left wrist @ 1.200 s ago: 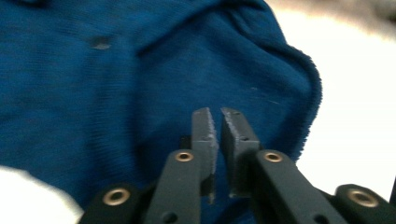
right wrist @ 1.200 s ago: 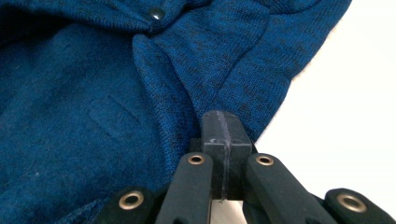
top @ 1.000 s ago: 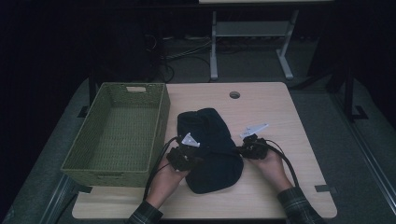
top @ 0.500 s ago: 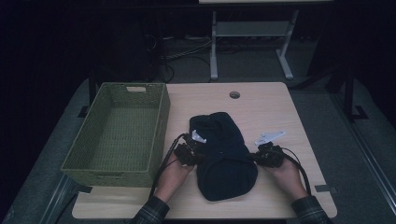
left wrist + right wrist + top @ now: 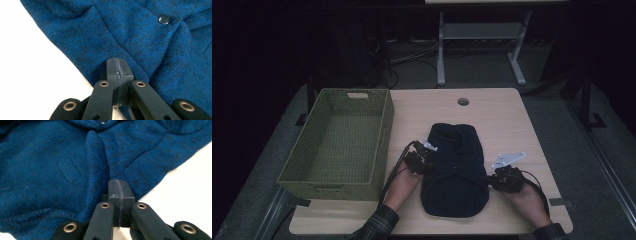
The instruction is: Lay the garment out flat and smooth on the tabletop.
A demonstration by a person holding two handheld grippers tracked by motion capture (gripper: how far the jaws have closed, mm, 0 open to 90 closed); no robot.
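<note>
Dark blue knit garment (image 5: pixel 455 170) lies flat on the light wooden table (image 5: pixel 507 120), toward the near edge and right of centre; from the high view it reads almost black, in both gripper views a mottled blue knit. It is folded into a compact, roughly oblong bundle, narrower at the far end and rounded at the near end. Left gripper (image 5: pixel 426 162) sits at the garment's left edge about midway along its length, held by the person's left hand (image 5: pixel 404 184) with a plaid sleeve (image 5: pixel 377 227) coming in from the bottom. In the left gripper view the two black jaws are pressed together with a thin line of blue fabric pinched in the seam between them, so the left gripper (image 5: pixel 117 67) is clenched on the garment's edge; a dark snap button (image 5: pixel 163 19) shows on the knit farther off. Right gripper (image 5: pixel 492 179) is at the garment's right edge, nearer the person than the left one, with the right hand (image 5: pixel 527 197) behind it and the grey three-cornered plate (image 5: pixel 508 160) on top. In the right gripper view the jaws are likewise closed together over the ribbed edge of the fabric, the right gripper (image 5: pixel 120 188) grasping it. Green woven basket (image 5: pixel 339 142) stands on the left part of the table, just beside the left hand, apart from the garment. A round hole (image 5: pixel 463 101) marks the table's far side.
</note>
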